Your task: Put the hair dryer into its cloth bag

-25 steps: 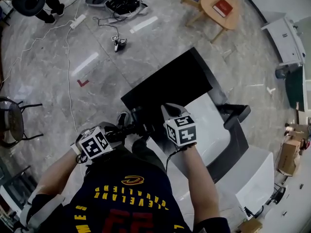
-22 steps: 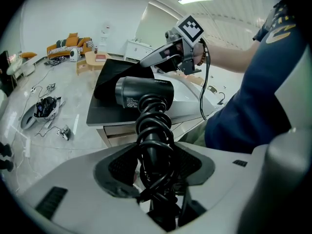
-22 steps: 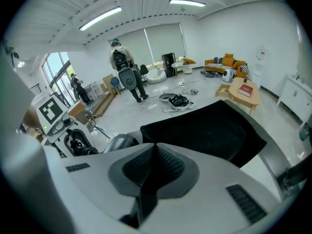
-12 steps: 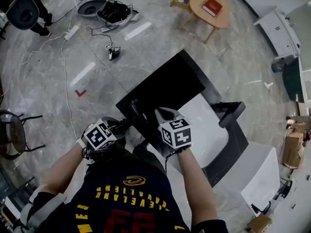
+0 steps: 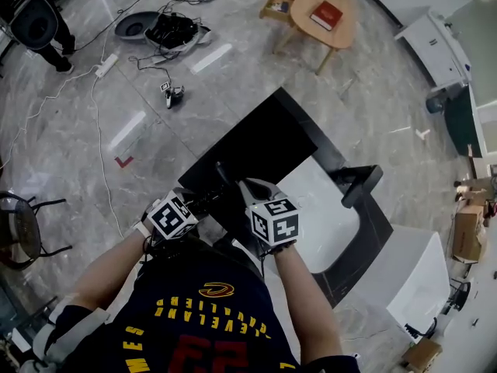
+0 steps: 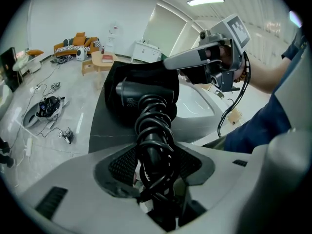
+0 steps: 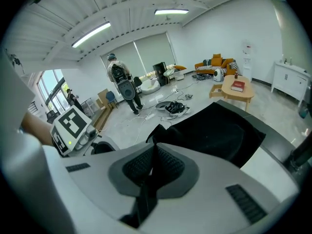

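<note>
Left gripper view is showing the left gripper (image 6: 155,168) with fingers (image 6: 121,165) clamping the dryer (image 6: 142,94) at the bag (image 6: 141,71) mouth — the right gripper (image 7: 152,168) is pinching its edge, fingers together — so a slipping pinch may be collapsing that mouth.

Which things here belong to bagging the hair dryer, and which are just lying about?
In the job: hair dryer, cord-wrapped handle in the left gripper; black cloth bag, edge pinched by the right gripper.
Lying about: red book on the round wooden table; power strip; cable tangle; cardboard boxes.
</note>
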`<state>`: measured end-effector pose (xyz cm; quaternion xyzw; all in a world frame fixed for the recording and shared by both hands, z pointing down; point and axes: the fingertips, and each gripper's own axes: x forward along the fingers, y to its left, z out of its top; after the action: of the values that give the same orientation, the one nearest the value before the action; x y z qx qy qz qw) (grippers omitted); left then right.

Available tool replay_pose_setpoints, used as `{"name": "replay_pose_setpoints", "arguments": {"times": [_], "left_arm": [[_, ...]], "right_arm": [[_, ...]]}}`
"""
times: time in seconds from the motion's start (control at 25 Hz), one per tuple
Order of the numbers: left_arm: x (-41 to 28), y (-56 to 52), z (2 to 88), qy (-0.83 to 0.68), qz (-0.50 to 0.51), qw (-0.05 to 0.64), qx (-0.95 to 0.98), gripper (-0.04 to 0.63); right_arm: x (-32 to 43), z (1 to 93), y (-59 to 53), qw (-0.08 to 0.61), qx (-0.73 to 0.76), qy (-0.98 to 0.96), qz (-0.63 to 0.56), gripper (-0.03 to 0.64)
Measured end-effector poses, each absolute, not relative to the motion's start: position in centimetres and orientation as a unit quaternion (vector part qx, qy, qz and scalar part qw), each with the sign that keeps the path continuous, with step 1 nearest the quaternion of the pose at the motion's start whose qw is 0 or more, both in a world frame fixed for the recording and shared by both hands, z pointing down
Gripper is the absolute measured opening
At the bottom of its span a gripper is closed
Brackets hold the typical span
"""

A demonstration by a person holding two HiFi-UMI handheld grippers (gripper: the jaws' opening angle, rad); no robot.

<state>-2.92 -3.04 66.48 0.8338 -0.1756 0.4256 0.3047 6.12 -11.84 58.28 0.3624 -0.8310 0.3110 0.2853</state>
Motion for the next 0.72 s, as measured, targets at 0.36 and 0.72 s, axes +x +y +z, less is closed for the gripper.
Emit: {"name": "replay_pose_setpoints", "arguments": {"times": [0.36, 0.72], "left_arm": [[-1.9, -3.4, 66.8, -0.172, 0.419, 0.313, 0.835, 0.227], [0.6, -7.9, 66.0, -0.187, 0.407, 0.279, 0.849, 0.227]], "right_arm": [[5.2, 56.7, -12.0, 0.218, 0.359, -0.849, 0.32, 0.017], [3.9, 56.4, -11.3, 0.222, 0.341, -0.86, 0.308, 0.017]]}}
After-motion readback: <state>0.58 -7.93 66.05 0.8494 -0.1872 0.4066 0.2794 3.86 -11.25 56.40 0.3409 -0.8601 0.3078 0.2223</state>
